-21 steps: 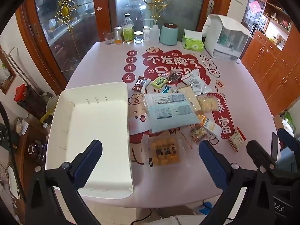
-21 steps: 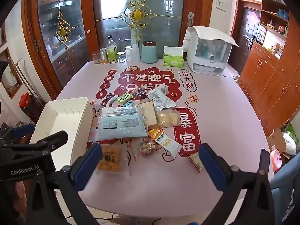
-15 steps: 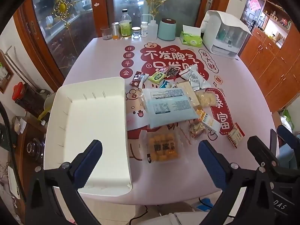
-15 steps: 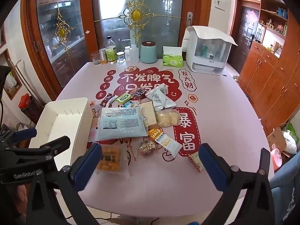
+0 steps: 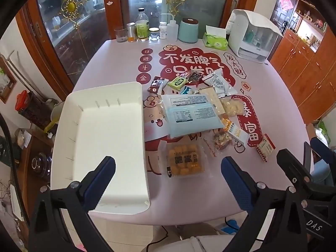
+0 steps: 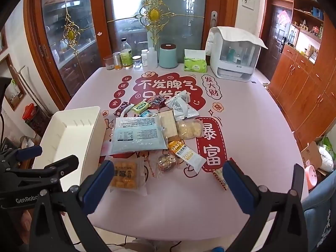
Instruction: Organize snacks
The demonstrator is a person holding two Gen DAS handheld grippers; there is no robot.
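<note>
A pile of snack packets lies mid-table: a large pale blue bag (image 5: 189, 115) (image 6: 137, 135), a clear pack of yellow balls (image 5: 185, 161) (image 6: 125, 175), an orange and white oat bar (image 5: 236, 131) (image 6: 187, 153) and several small sachets behind. An empty white bin (image 5: 105, 130) (image 6: 69, 134) stands left of them. My left gripper (image 5: 168, 174) hovers open above the table's near edge, over the bin's corner and the yellow pack. My right gripper (image 6: 168, 178) is open too, high above the near edge. Neither holds anything.
Along the far edge stand bottles and jars (image 6: 127, 54), a teal canister (image 6: 168, 55), a green tissue box (image 6: 195, 63) and a white appliance (image 6: 233, 54). A small packet (image 6: 220, 177) lies near the front right. Wooden cabinets (image 6: 304, 88) line the right wall.
Both views have shifted only slightly; the left view now looks a little more steeply down at the bin and snacks. Both grippers stay open and nothing on the table moved.
</note>
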